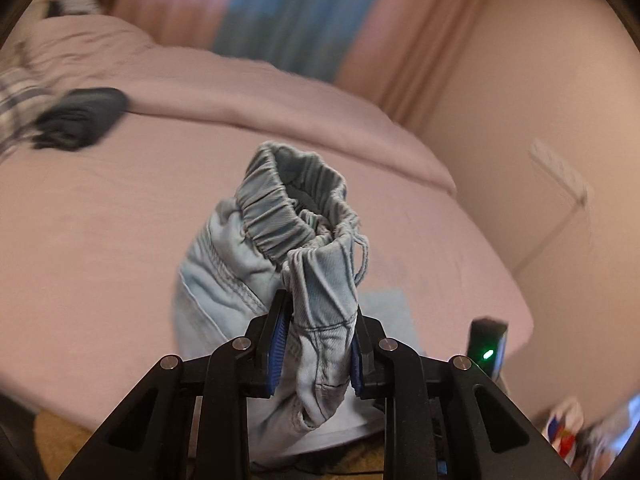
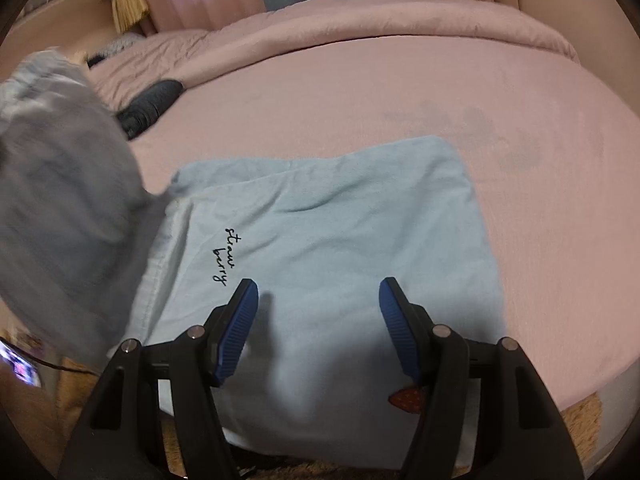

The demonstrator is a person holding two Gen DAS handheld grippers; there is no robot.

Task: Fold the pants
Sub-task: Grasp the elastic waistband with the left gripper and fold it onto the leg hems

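My left gripper (image 1: 318, 344) is shut on a bunched fold of light blue denim pants (image 1: 256, 256) with an elastic waistband, and holds them up above the pink bed (image 1: 100, 240). In the right wrist view the same pants (image 2: 60, 216) hang blurred at the left. My right gripper (image 2: 318, 312) is open and empty, just above a light blue cloth (image 2: 340, 240) with "strawberry" lettering that lies flat on the bed (image 2: 440, 100).
A dark bundled garment (image 1: 80, 118) lies at the far left of the bed, also in the right wrist view (image 2: 150, 106). A folded pink duvet (image 2: 360, 24) runs along the back. Curtains (image 1: 288, 12) hang behind. A small black device (image 1: 490, 344) with a green light is at the right.
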